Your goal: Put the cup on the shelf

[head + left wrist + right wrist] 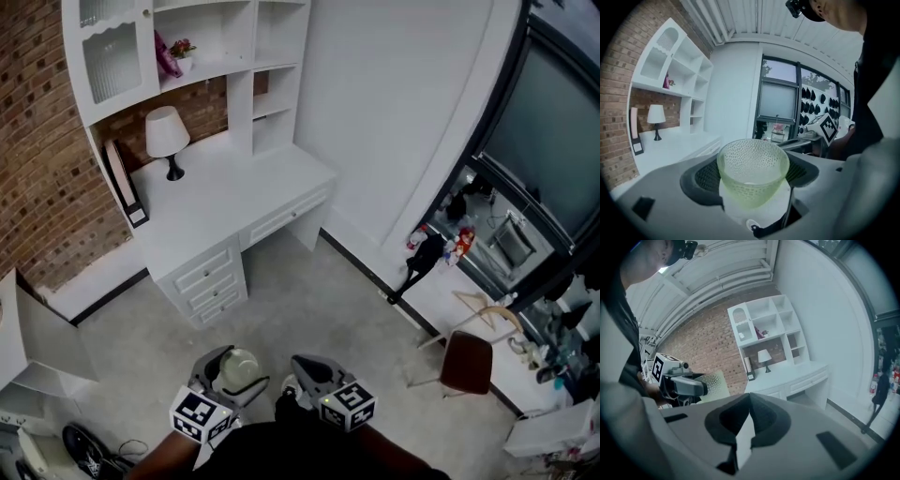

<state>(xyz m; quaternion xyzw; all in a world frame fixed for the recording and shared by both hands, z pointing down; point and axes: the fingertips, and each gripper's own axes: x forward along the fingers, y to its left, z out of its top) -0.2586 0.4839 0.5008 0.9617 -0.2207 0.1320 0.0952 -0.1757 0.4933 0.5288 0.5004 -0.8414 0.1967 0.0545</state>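
Down low in the head view, close to the body: left gripper (228, 375), fingers parted around the cup (242, 365) and pressed against its two sides. Shows in the left gripper view as a pale green, translucent, dimpled cup, upright, mouth open to the top, seated between the dark pads. Held in the air above the grey floor (319, 300), well apart from the shelf (239, 56).

Just beside it, right gripper (307, 373): fingers brought fully together in the right gripper view, tips meeting in a point, nothing between them.

Ahead and to the left, a white desk surface (234, 192) against a brick wall (37, 159), with a white-shaded lamp (167, 139) on a dark stem standing on it. Above that, the white shelf with its open compartments, and a pink item (173, 52) in an upper one. Drawers (214, 279) under the surface, all closed.
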